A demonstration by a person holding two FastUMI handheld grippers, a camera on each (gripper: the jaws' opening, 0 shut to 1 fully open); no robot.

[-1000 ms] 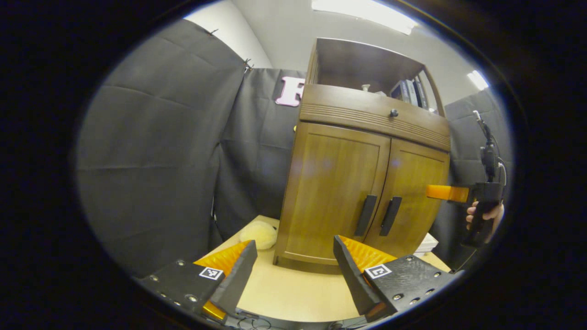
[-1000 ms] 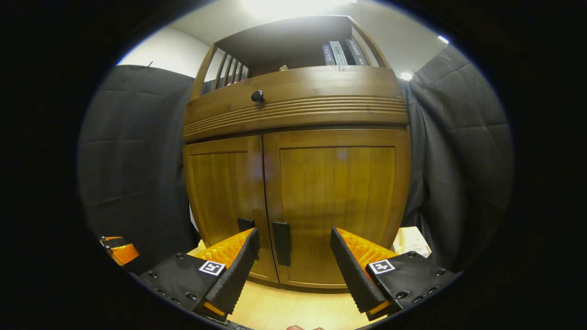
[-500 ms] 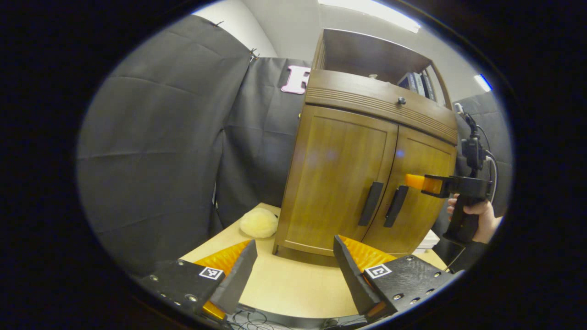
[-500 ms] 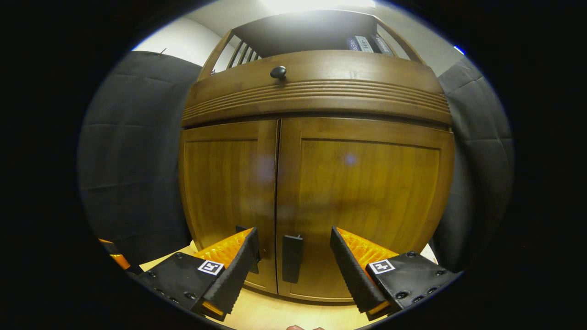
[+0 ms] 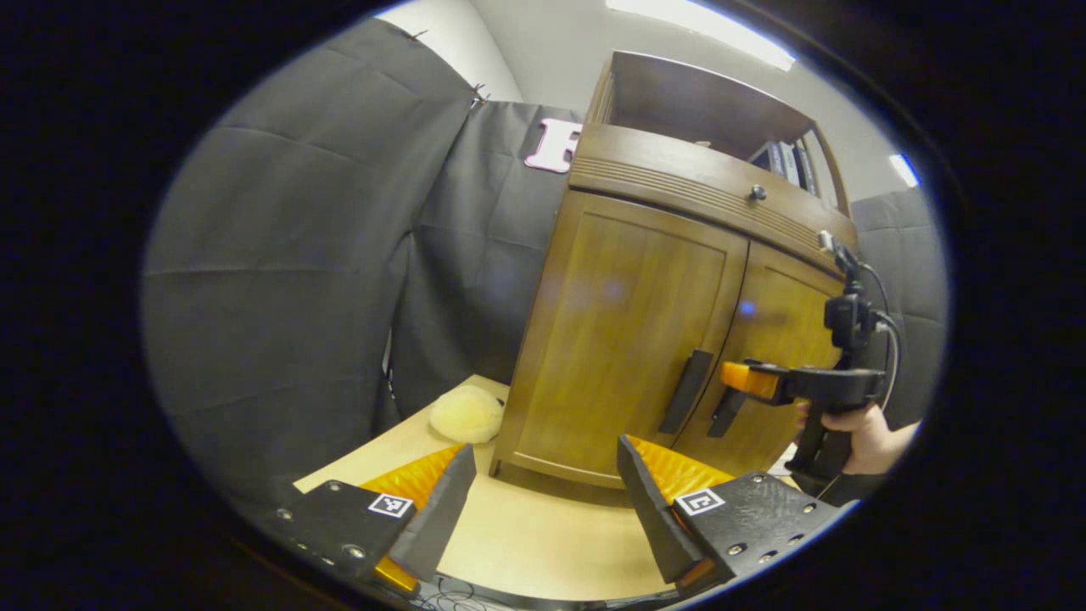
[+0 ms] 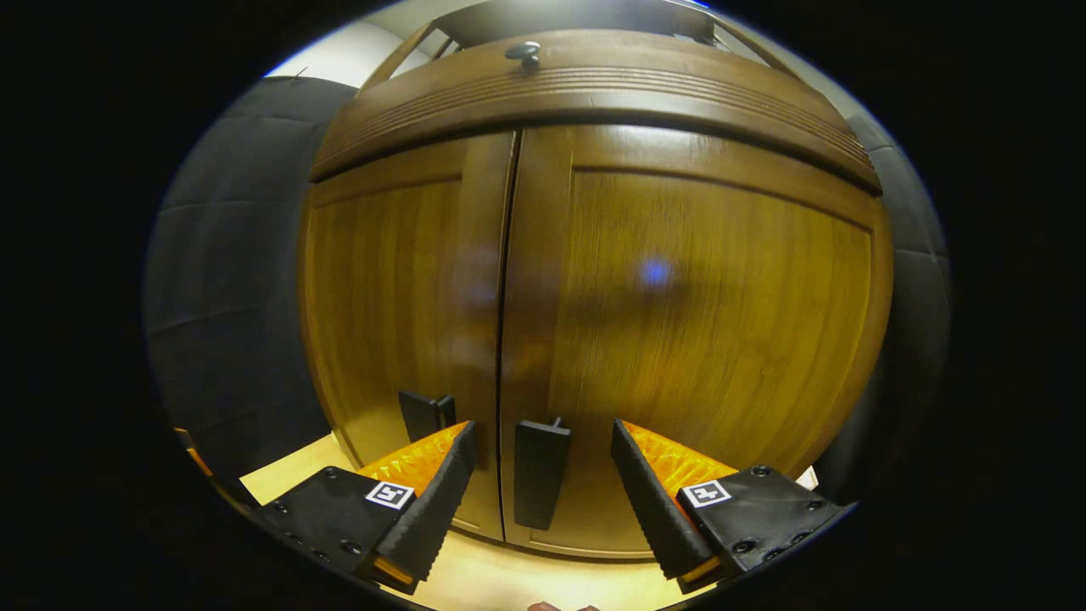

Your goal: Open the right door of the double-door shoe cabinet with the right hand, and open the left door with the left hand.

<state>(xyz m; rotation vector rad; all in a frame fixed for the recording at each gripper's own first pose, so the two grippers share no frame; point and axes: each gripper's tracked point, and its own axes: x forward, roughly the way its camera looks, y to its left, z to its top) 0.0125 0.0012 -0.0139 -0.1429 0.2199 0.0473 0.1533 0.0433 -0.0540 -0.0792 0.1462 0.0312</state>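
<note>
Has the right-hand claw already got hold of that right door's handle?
Apart. Right gripper view shows the handle standing between the open right gripper fingers, gaps on both sides.

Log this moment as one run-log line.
right gripper: open, straddling right door handle | left gripper: open, back from cabinet | both doors: shut

Legible text: none.
Square coded markers sit on both tool bodies; book spines (image 5: 789, 161) on the cabinet's upper shelf are too small to read.
</note>
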